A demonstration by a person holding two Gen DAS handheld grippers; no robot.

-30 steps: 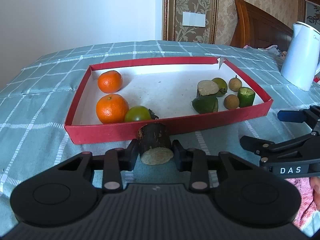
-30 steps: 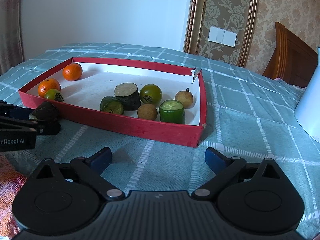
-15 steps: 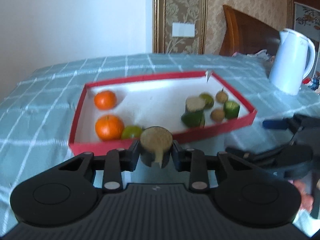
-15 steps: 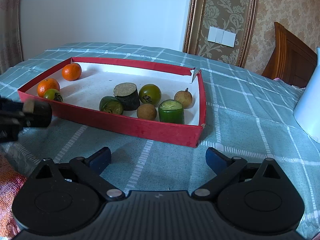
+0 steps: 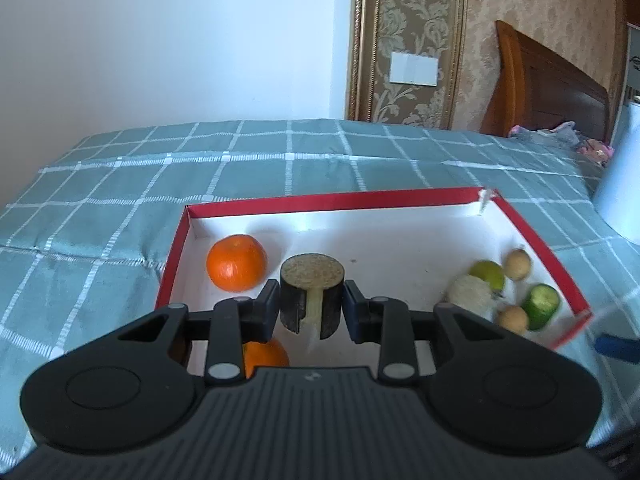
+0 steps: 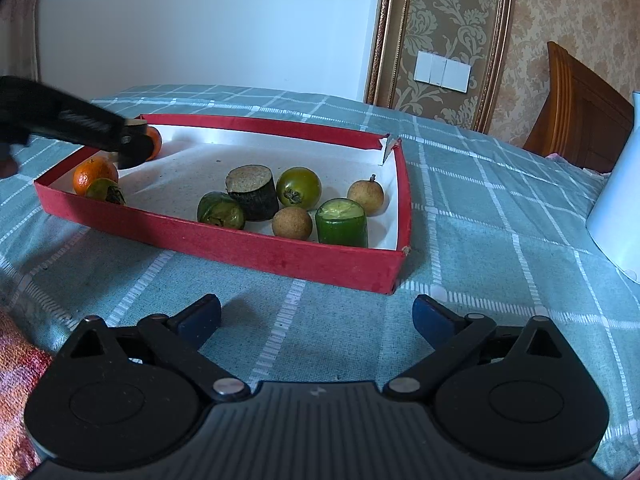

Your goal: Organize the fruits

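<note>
While left tongs [image 5: 311, 305] clench dark stub [image 5: 312, 294] over tray's [image 6: 224, 240] left edge — right tongs [image 6: 317, 316] spread, outside.

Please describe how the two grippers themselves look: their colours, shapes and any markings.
Both have a black ribbed body with two round black discs and silver pivot pins on black linkage arms. The left gripper has black fingertip pads; seen from the right wrist view, its side carries pale lettering, too blurred to read. The right gripper has dark blue pads. No cables or sleeves are visible.
</note>
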